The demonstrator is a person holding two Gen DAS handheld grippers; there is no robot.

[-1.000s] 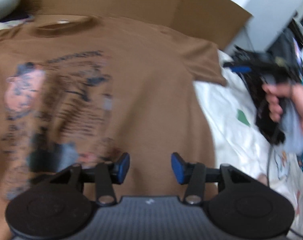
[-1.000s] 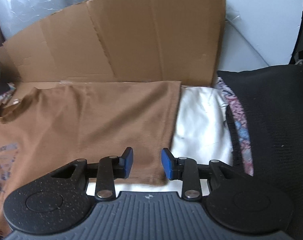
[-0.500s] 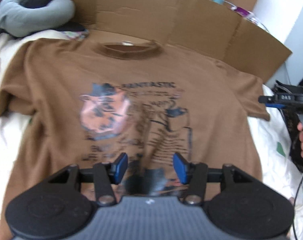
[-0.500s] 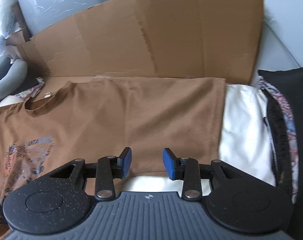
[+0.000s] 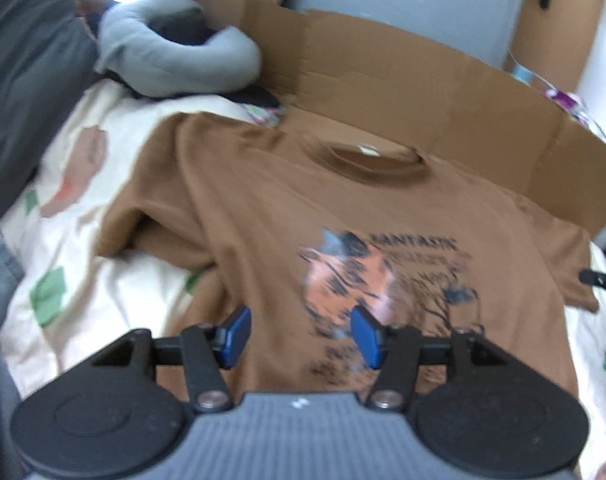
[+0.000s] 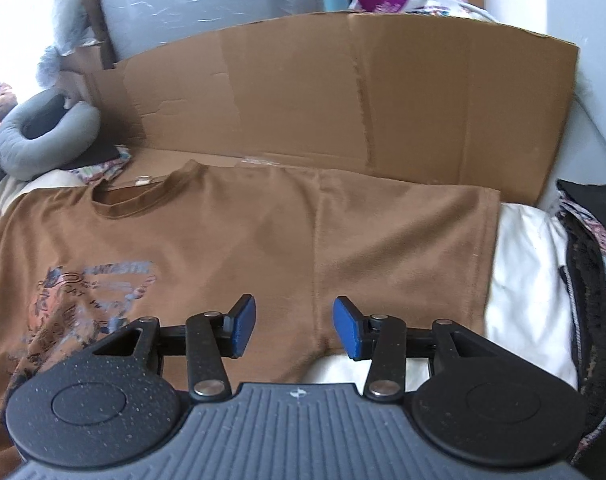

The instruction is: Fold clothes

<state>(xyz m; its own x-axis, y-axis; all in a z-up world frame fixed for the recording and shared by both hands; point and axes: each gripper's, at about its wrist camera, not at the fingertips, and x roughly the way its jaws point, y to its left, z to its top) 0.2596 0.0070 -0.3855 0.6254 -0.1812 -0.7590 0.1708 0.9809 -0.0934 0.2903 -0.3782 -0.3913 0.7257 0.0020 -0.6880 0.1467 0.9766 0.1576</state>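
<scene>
Both grippers hang jaws apart, holding nothing: left gripper over the brown t-shirt print, right gripper over its lower sleeve edge. Shirt lies flat mid-frame on the bedsheet; cardboard walls the top, sheet room right.

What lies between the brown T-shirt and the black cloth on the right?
A strip of white sheet separates the T-shirt from the black cloth, seen in the right wrist view.
</scene>
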